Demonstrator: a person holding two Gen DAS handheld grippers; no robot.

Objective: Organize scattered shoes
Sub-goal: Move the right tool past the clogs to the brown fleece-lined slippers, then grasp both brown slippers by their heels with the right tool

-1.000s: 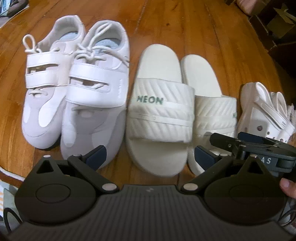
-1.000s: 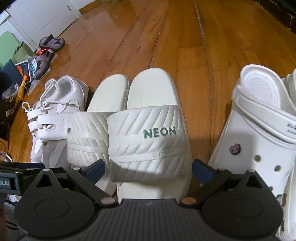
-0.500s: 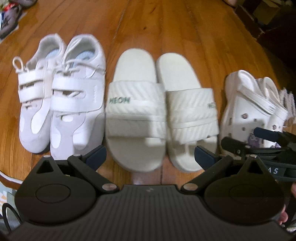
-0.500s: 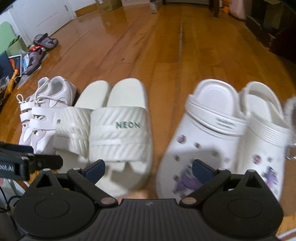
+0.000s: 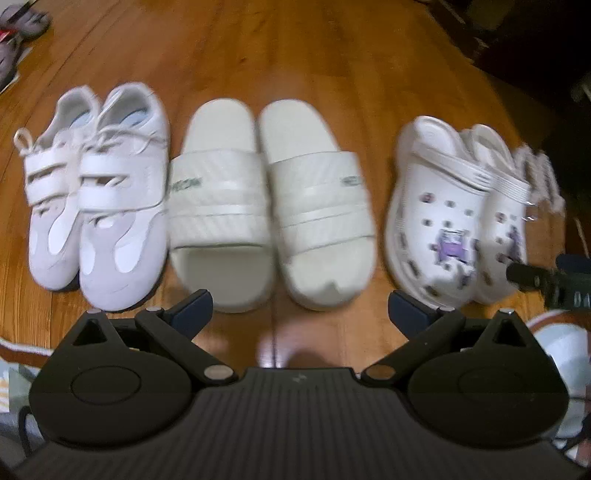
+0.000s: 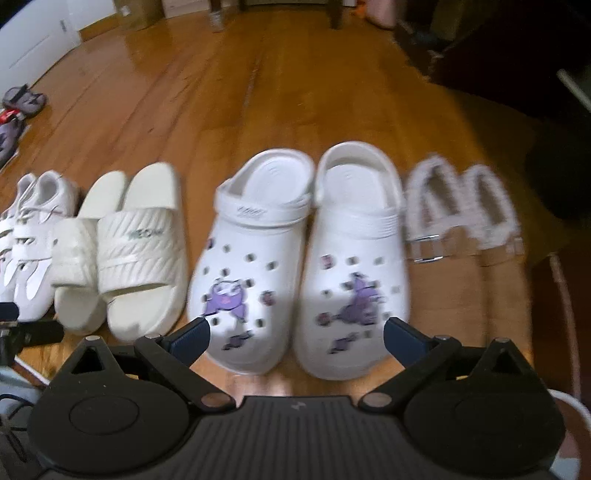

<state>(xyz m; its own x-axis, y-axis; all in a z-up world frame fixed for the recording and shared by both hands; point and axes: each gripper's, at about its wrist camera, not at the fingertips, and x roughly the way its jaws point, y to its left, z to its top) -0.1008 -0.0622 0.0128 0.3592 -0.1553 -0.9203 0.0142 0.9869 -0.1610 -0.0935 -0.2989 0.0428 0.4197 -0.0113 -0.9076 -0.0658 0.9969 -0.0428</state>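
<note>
Shoes stand in a row of pairs on the wooden floor. From the left come white strap sneakers (image 5: 96, 199), cream slides (image 5: 269, 206) and white clogs with purple charms (image 5: 458, 218). In the right wrist view the clogs (image 6: 303, 258) are in the middle, the slides (image 6: 125, 251) and sneakers (image 6: 29, 236) to their left, and clear-strap sandals with fuzzy trim (image 6: 465, 229) to their right. My left gripper (image 5: 300, 314) is open, just short of the slides' toes. My right gripper (image 6: 295, 332) is open over the clogs' toes. Neither holds anything.
Dark sandals (image 6: 24, 101) lie far off at the left by a white door. Furniture legs and boxes (image 6: 229, 14) stand at the back, and dark furniture (image 6: 517, 74) is on the right. Bare wooden floor (image 6: 258, 103) stretches beyond the row.
Both grippers have drawn back from the shoes and shifted right. The row looks smaller, and the clogs and sandals have come into view. No shoe has moved.
</note>
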